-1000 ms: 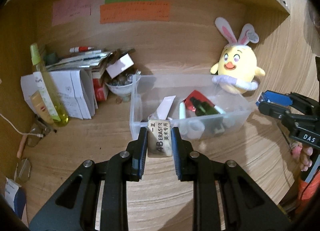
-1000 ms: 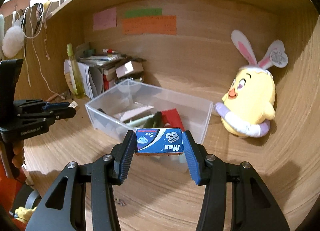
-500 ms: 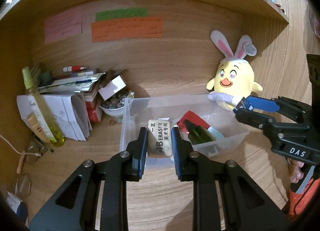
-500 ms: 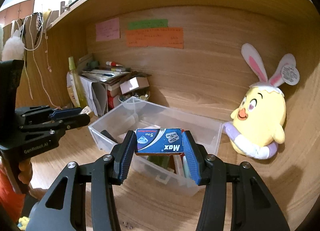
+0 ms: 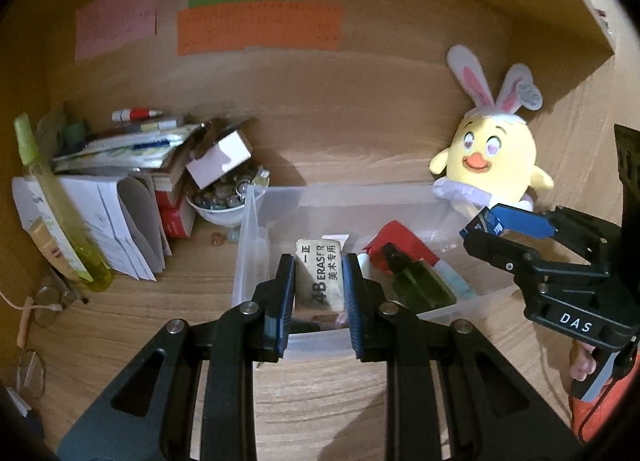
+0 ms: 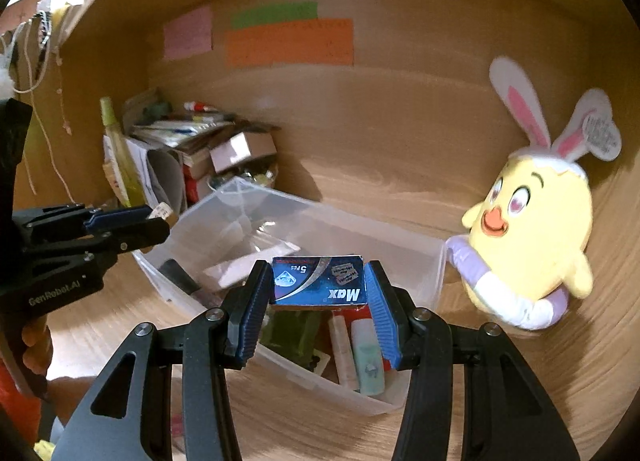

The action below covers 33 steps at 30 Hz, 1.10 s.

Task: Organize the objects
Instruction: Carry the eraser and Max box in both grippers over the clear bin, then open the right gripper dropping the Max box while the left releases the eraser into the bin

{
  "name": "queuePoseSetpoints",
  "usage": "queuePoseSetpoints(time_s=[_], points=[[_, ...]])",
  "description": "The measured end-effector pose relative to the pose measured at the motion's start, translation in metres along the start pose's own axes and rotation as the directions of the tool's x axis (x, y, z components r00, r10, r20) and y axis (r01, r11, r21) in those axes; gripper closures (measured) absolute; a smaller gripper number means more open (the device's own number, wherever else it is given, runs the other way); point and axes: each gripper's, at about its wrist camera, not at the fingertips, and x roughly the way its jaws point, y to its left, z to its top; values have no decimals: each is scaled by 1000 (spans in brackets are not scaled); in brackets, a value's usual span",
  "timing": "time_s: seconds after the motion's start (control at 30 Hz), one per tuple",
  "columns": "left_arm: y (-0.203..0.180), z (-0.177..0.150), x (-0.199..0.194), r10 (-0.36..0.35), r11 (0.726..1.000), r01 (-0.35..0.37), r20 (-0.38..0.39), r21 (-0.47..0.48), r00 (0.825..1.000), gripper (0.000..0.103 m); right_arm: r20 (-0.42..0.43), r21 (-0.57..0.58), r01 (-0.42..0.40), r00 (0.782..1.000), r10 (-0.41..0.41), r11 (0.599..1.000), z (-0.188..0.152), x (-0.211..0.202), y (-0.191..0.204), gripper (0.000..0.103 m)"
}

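My left gripper [image 5: 319, 267] is shut on a beige 4B eraser [image 5: 320, 279], held over the near left part of a clear plastic bin [image 5: 250, 221]. My right gripper [image 6: 319, 275] is shut on a small blue Max blade box [image 6: 319, 281], hovering above the same bin [image 6: 434, 273]. Inside the bin lie a red pack [image 5: 394, 239], a dark green bottle [image 5: 420, 285], white tubes [image 6: 344, 345] and a white card [image 6: 248, 263]. The right gripper also shows at the right edge of the left wrist view [image 5: 486, 223], the left gripper [image 6: 156, 217] at the left of the right wrist view.
A yellow chick plush with rabbit ears [image 5: 494, 157] sits against the back wall right of the bin. Left of the bin are a bowl of small shiny bits [image 5: 224, 201], stacked books and papers [image 5: 120, 165], and a yellow-green bottle [image 5: 56, 205]. Coloured notes [image 5: 256, 27] hang on the wall.
Both grippers have moved forward toward the bin and now hang over it, each still holding its item. The bin and plush look larger and closer.
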Motion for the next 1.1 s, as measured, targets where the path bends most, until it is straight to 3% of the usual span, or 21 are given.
queuePoseSetpoints(time_s=[0.23,0.43,1.0,1.1], points=[[5,-3,31,-16,1000,15,-68,-25,998,80,-45,9,14,999,-14,1000,-6,16,-8,59],[4,-7,47,-7,1000,5,-105,-20,994,80,-84,-6,74,994,-74,997,-12,29,-11,58],[1,-11,57,-11,1000,10,-129,-8,992,79,-138,-46,96,985,-102,994,-18,46,-4,58],[2,-11,57,-13,1000,11,-130,-11,991,73,-137,-53,94,985,-101,994,-17,45,-3,57]])
